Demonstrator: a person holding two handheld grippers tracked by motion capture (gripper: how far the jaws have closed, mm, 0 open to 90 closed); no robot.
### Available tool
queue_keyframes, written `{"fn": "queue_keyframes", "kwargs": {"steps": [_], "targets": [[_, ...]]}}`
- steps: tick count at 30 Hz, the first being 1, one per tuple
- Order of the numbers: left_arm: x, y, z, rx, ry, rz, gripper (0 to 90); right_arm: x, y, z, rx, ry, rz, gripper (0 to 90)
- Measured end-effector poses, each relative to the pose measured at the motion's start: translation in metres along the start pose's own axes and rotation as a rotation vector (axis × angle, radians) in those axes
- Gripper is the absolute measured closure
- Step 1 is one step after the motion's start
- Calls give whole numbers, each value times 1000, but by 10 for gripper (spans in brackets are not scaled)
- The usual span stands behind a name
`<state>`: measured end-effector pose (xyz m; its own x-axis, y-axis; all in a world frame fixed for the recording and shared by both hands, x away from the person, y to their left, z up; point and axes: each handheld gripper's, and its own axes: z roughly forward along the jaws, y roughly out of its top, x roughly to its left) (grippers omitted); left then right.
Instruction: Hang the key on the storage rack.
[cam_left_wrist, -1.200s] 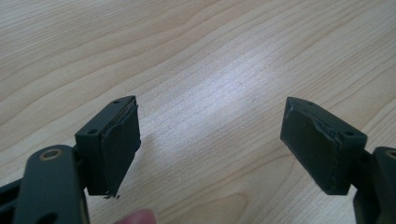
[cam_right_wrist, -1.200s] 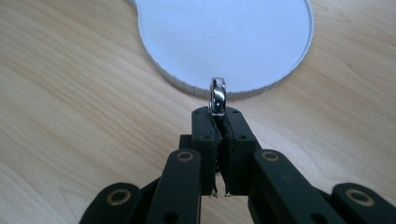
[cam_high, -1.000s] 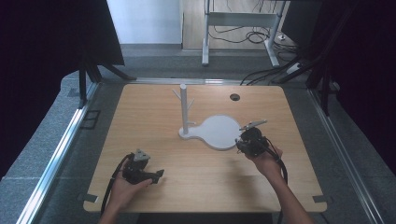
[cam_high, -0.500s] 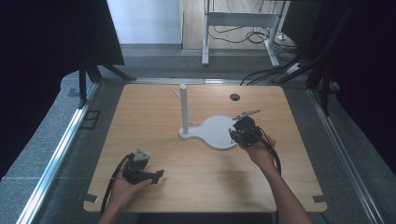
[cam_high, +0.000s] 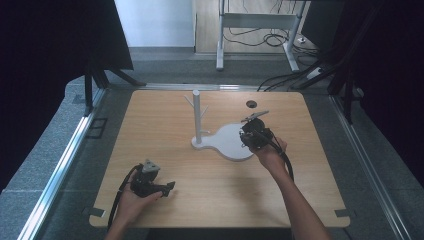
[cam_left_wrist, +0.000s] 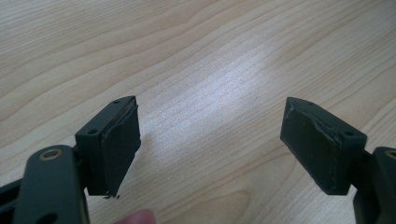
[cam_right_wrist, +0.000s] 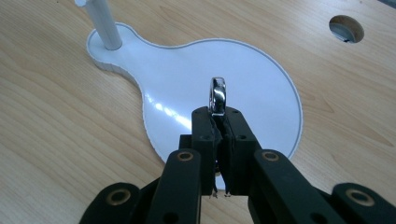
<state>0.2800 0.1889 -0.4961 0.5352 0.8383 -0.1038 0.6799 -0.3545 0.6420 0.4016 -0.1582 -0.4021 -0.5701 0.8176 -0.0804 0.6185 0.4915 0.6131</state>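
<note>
A white stand has an upright post with side pegs and a flat round base. My right gripper hovers over that base, shut on a small silver ring that sticks up edge-on from between the pads. In the right gripper view the gripper sits above the base, with the post at the upper left. My left gripper rests near the table's front left, open. Its pads stand wide apart over bare wood with nothing between them.
A round cable hole lies in the tabletop behind the stand, also in the right gripper view as the hole. The wooden table has metal rails along its sides. Desk legs and cables lie on the floor beyond.
My right gripper has moved away from the person and slightly left, coming over the white base with the ring. The left gripper has stayed put.
</note>
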Motion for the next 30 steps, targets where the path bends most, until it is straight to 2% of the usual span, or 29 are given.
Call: {"fn": "queue_keyframes", "kwargs": {"steps": [15,26,30], "targets": [[1,0,0,3,-4,-1,205,7,15,9,-6,-29,-21,846],[1,-1,0,0,-7,-5,205,14,38,9,-49,-41,-44,846],[1,-1,0,-2,-9,-8,205,18,47,14,-55,-40,-54,846]]}}
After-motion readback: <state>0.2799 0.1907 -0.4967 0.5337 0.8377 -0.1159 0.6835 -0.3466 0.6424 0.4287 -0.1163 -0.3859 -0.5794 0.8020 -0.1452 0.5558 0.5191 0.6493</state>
